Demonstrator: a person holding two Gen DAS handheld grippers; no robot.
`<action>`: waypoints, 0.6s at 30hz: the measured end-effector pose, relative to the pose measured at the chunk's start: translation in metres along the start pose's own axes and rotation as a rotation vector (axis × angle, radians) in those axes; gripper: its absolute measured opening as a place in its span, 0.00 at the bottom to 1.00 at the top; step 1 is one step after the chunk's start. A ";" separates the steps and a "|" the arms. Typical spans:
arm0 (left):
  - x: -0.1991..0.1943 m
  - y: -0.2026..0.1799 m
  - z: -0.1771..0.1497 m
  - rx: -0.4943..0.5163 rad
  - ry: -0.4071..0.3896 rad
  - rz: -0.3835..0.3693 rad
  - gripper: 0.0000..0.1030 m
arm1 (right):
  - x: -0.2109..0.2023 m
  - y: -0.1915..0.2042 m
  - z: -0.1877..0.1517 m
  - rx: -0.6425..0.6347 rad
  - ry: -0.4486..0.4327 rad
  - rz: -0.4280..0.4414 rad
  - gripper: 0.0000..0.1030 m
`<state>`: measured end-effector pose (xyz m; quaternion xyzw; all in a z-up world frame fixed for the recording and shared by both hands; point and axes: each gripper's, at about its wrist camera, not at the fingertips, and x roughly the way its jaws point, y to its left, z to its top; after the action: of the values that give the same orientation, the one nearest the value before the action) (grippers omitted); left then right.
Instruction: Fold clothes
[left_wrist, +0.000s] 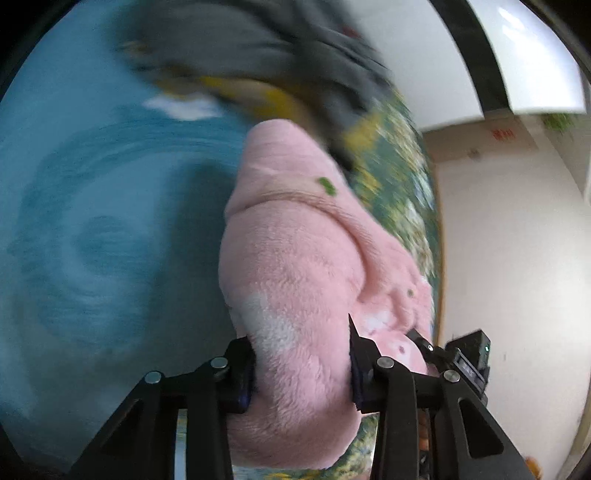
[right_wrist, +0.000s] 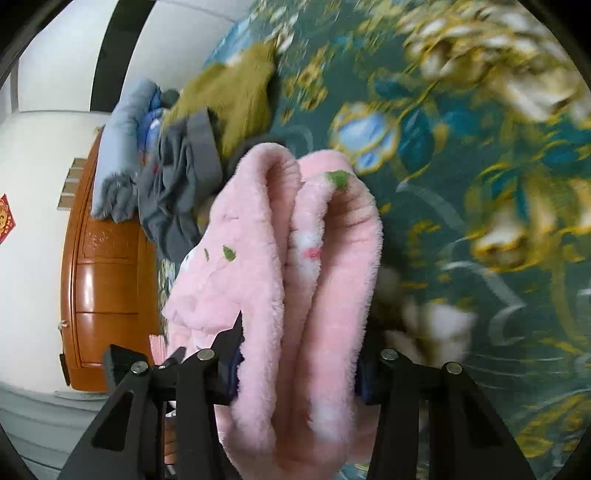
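A pink fleece garment (left_wrist: 295, 266) with small green and white marks is bunched and folded over itself. My left gripper (left_wrist: 301, 373) is shut on one thick end of it. My right gripper (right_wrist: 297, 373) is shut on another folded part of the same pink garment (right_wrist: 295, 258), which hangs in several layers between the fingers. Part of the right gripper (left_wrist: 465, 358) shows at the lower right of the left wrist view. Both views are motion-blurred. The garment is held above a bed with a teal floral cover (right_wrist: 461, 184).
A pile of other clothes lies on the bed: an olive fleece piece (right_wrist: 236, 92), grey garments (right_wrist: 177, 184) and a light blue one (right_wrist: 122, 147). A blue patterned area (left_wrist: 92, 221) lies left. A wooden door (right_wrist: 107, 277) and white walls stand beyond the bed edge.
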<state>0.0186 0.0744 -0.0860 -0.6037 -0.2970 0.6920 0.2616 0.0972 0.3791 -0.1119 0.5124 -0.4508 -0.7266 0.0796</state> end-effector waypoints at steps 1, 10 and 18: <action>0.008 -0.020 0.000 0.046 0.017 -0.004 0.40 | -0.017 -0.008 0.000 0.008 -0.021 -0.001 0.46; 0.138 -0.155 -0.028 0.337 0.285 0.081 0.40 | -0.185 -0.099 0.029 0.026 -0.184 -0.143 0.46; 0.191 -0.217 -0.075 0.457 0.299 0.076 0.40 | -0.245 -0.154 0.076 0.018 -0.234 -0.238 0.46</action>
<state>0.0679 0.3679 -0.0656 -0.6353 -0.0685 0.6534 0.4059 0.2017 0.6536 -0.0549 0.4748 -0.3997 -0.7814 -0.0647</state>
